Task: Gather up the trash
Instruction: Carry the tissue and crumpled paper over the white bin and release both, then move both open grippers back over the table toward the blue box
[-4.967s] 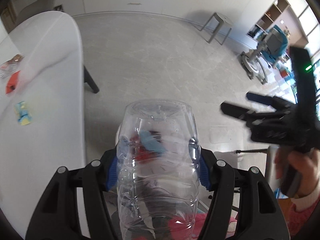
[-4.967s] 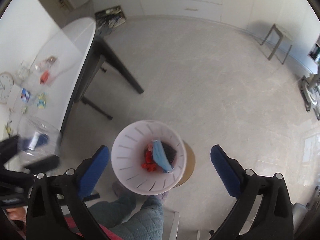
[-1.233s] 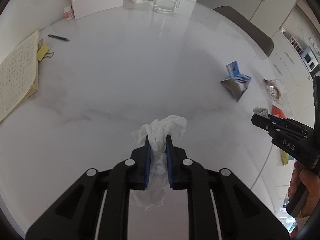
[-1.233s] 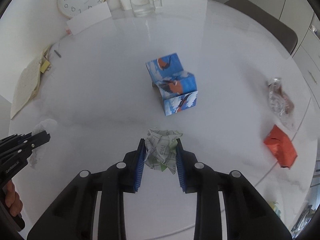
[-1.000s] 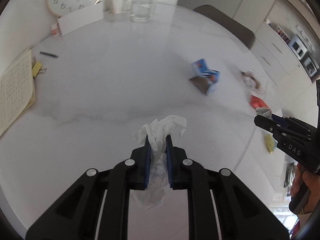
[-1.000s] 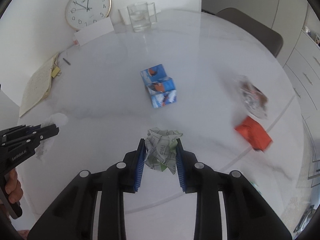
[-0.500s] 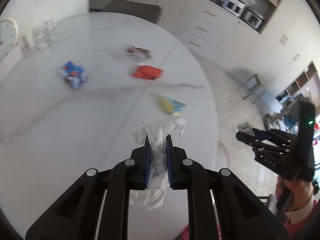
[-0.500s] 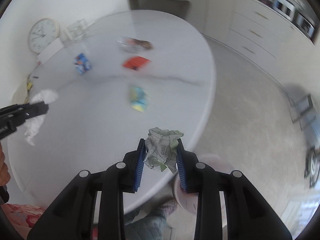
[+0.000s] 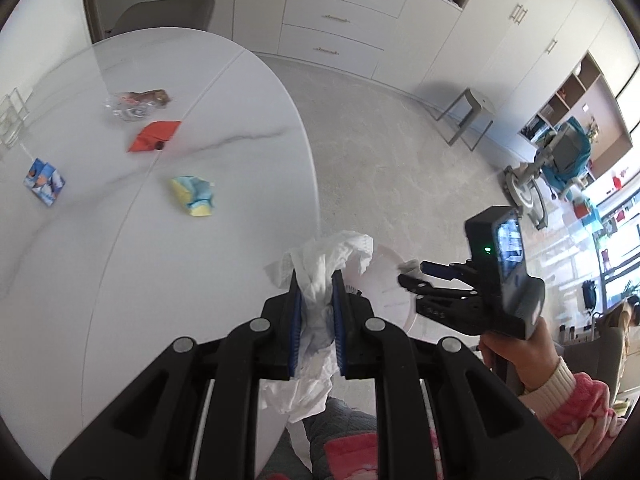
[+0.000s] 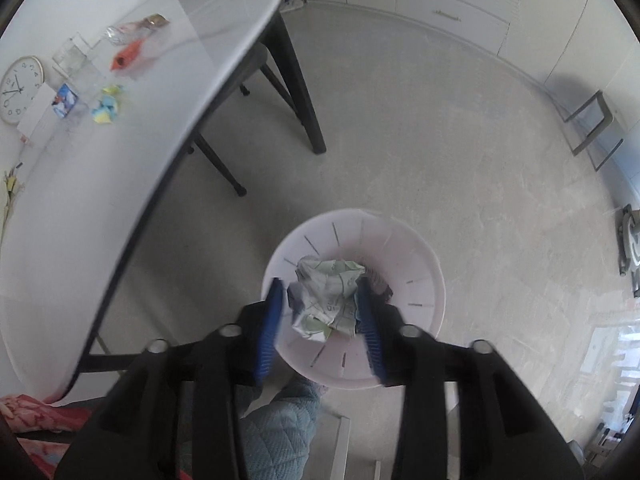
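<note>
Left gripper (image 9: 316,304): fingers closed tight on a white tissue (image 9: 320,268), which bulges out above the pads and hangs crumpled below them; held at the near right edge of the table (image 9: 100,264), over the floor side.
Right gripper (image 10: 320,320): pointing steeply down above the waste basket (image 10: 424,280); its blue fingers (image 10: 269,320) are opening, with a crumpled paper ball (image 10: 326,300) between them. The left pad stands clear of the ball; the ball lies against the right pad. Whether it is falling cannot be told.
Right gripper, seen from the left wrist view: black body with a small lit screen, held in a hand (image 9: 520,356) with a cream cuff and pink patterned sleeve, tips over the basket.
Waste basket: pale pink, round, slotted wall, standing on the grey floor to the right of the table; dark contents at the bottom, largely hidden by the paper ball.
Trash on the table: yellow-and-blue crumpled wrapper (image 9: 195,196), nearest the edge; red packet (image 9: 154,136) beyond it; clear plastic wrapper (image 9: 134,102) farther still; blue printed carton (image 9: 43,182) to the left.
Other table items, right wrist view: round wall clock (image 10: 20,88), clear glass container (image 10: 76,60), white card.
Person: quilted blue-grey trouser leg (image 10: 280,428) beneath the basket's near rim.
</note>
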The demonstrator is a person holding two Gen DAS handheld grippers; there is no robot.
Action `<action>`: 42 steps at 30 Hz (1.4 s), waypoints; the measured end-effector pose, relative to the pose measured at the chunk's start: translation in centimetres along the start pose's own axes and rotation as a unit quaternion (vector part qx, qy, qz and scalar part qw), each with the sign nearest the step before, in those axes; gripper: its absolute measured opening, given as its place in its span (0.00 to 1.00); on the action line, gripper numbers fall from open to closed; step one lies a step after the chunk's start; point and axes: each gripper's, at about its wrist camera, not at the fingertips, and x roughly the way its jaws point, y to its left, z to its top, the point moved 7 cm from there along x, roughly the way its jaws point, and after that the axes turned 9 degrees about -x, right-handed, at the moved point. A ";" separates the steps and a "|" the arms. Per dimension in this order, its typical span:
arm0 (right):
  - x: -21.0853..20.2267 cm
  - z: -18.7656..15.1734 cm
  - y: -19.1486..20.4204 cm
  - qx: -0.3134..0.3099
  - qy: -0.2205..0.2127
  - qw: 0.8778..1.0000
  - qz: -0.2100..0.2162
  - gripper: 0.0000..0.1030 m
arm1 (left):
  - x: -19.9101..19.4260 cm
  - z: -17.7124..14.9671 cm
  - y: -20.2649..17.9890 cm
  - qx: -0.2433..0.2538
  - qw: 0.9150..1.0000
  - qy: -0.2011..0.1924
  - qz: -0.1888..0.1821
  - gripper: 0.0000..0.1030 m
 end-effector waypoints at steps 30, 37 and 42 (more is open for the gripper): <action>-12.5 -0.8 -13.1 0.030 -0.099 0.993 -0.054 0.98 | 5.6 1.5 -11.3 0.036 0.999 0.008 0.031 0.89; -12.1 1.3 -10.9 -0.004 -0.104 0.994 -0.025 0.98 | 2.1 3.6 -8.1 -0.009 0.997 -0.038 0.070 0.92; -11.4 3.3 -8.4 -0.038 -0.098 0.994 -0.011 0.98 | -0.1 3.9 -4.2 -0.057 0.992 -0.056 0.094 0.92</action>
